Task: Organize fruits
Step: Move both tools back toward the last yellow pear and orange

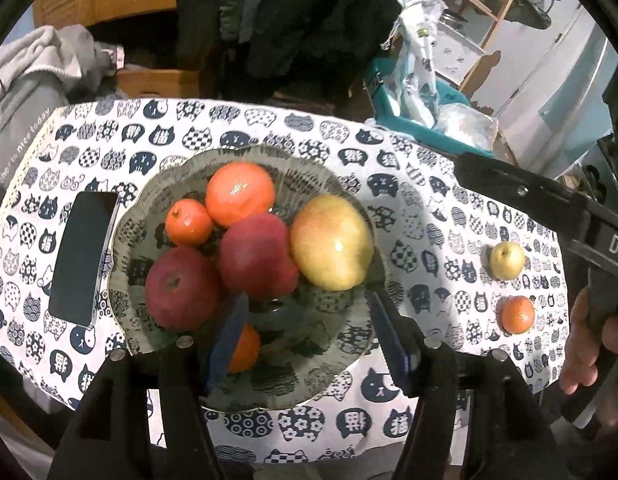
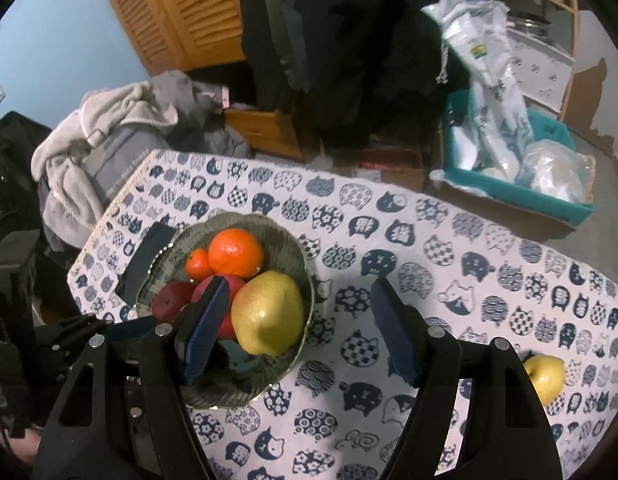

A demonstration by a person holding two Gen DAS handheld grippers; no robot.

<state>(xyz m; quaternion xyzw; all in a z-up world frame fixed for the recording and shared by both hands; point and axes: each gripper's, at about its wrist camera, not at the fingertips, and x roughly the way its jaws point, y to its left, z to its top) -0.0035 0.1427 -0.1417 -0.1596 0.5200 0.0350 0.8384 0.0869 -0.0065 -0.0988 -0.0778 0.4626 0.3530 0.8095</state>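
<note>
A patterned glass bowl [image 1: 329, 364] on the cat-print cloth holds a big orange [image 1: 240, 194], a small tangerine [image 1: 188, 222], two red apples [image 1: 181, 286], a large yellow-green fruit [image 1: 331, 242] and another small orange [image 1: 247, 348]. My left gripper [image 1: 309, 340] hangs open over the bowl's near side, with that small orange just behind its left finger and untouched. A small yellow fruit [image 1: 507, 260] and a tangerine [image 1: 518, 314] lie on the cloth to the right. In the right wrist view, my right gripper [image 2: 301, 328] is open and empty above the bowl's [image 2: 277, 236] right edge.
A dark phone [image 1: 85, 256] lies flat left of the bowl. The table's far edge drops to a teal bin [image 2: 509, 188] of plastic bags and a pile of grey clothes [image 2: 109, 140]. A hand [image 1: 589, 340] holds the right tool at the table's right end.
</note>
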